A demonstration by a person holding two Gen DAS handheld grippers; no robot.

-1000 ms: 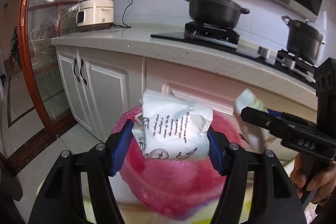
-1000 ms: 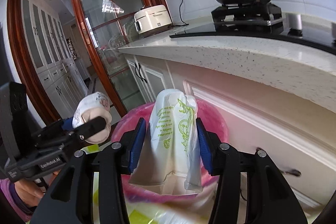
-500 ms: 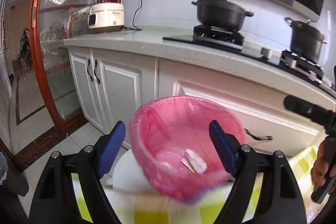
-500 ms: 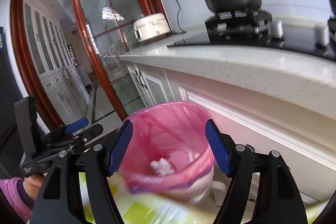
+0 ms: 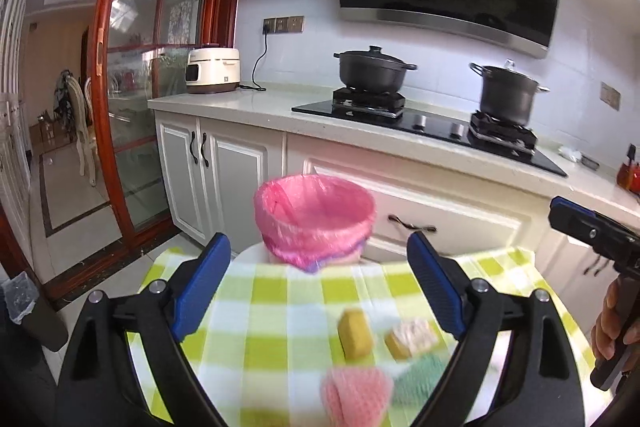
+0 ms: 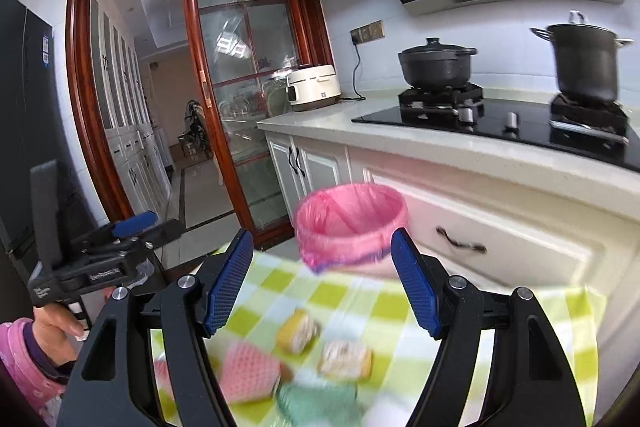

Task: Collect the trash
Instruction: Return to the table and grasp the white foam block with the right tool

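While both stand wide and empty, left tongs (image 5: 318, 283) just widened, right tongs (image 6: 322, 277), pink-lined bin (image 5: 315, 223) beyond

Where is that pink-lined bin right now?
In both wrist views the bin stands just beyond the far edge of the checked tablecloth, in front of the white drawer below the stove.

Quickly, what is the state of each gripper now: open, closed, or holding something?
Left gripper: open, holding nothing; jaws have just been opening.
Right gripper: open, holding nothing; jaws opened within the last second.
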